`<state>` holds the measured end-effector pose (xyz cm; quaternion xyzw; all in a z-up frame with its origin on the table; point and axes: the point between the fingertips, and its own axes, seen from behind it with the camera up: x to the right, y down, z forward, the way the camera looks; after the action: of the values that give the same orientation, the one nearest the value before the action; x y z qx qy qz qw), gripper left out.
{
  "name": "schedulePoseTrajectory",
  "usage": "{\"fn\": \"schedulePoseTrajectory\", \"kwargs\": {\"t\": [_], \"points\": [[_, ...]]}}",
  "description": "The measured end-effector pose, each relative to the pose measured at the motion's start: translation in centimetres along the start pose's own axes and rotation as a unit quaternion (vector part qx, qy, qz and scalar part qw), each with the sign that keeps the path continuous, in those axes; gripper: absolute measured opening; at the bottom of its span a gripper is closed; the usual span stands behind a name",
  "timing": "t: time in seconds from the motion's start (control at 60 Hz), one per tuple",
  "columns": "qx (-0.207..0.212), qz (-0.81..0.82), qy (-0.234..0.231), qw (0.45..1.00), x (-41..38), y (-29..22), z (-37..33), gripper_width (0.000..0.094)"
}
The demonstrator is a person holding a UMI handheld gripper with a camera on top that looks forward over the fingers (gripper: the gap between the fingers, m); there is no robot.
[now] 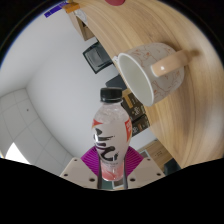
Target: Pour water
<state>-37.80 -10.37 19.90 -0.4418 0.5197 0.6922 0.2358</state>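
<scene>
A clear plastic bottle (110,130) with a black cap, a white label and pink liquid in its base sits between my fingers, and my gripper (111,158) is shut on its lower body. Purple pads (93,157) press it from both sides. The whole view is tilted, so the bottle leans with its cap towards a white mug (143,72). The mug lies on a round wooden table (160,25), its open mouth just beyond the cap. No water is visible leaving the bottle.
Beyond the table edge stand dark furniture and a black box (97,57). A light tiled floor (40,115) fills the side beneath the bottle. A pink object (118,3) shows at the table's far side.
</scene>
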Motion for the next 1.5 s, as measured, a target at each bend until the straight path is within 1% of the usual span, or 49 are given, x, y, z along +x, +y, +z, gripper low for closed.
{"fn": "schedulePoseTrajectory", "kwargs": {"t": [0.017,0.067,0.167,0.183,0.2,0.267,0.333,0.45,0.517,0.683,0.733,0.767,0.817,0.9,1.083,1.183,1.267,1.333,1.4,1.45,1.467,1.5], "points": [[-0.001,-0.002,0.002,1.000,-0.2,0.2,-0.8,0.0282],[-0.010,-0.024,0.017,1.000,-0.3,0.5,-0.2,0.0283],[-0.027,-0.114,0.044,0.992,-1.3,0.7,0.1,0.0286],[-0.028,-0.128,0.046,0.990,-2.1,0.9,-1.4,0.0286],[-0.030,-0.151,0.050,0.987,-2.4,0.7,-1.4,0.0284],[-0.028,-0.247,0.066,0.966,-4.0,0.1,-1.2,0.0284],[-0.014,-0.352,0.075,0.933,-6.9,-1.9,-2.7,0.0285],[0.030,-0.543,0.105,0.832,-11.6,-6.7,-4.8,0.0287],[0.056,-0.621,0.131,0.770,-12.3,-10.4,-5.4,0.0286],[0.105,-0.753,0.210,0.614,-13.2,-20.9,-9.3,0.0286],[0.111,-0.774,0.233,0.578,-12.7,-23.6,-10.1,0.0286],[0.115,-0.786,0.239,0.558,-12.0,-24.9,-11.3,0.0286],[0.111,-0.791,0.256,0.544,-11.3,-27.3,-11.6,0.0285],[0.107,-0.794,0.274,0.532,-9.7,-30.0,-12.4,0.0284],[0.085,-0.793,0.299,0.523,-5.7,-33.2,-13.6,0.0284],[0.093,-0.801,0.285,0.519,-5.4,-33.3,-13.8,0.0285],[0.099,-0.798,0.287,0.521,-5.5,-33.5,-13.9,0.0295],[0.099,-0.798,0.290,0.520,-5.4,-33.4,-13.8,0.0360],[0.095,-0.800,0.291,0.515,-5.3,-33.4,-13.8,0.0458],[0.089,-0.799,0.304,0.511,-5.2,-33.3,-14.1,0.0518],[0.086,-0.797,0.310,0.511,-5.0,-33.3,-14.3,0.0567],[0.080,-0.794,0.315,0.514,-4.9,-33.0,-14.5,0.0710]]}}
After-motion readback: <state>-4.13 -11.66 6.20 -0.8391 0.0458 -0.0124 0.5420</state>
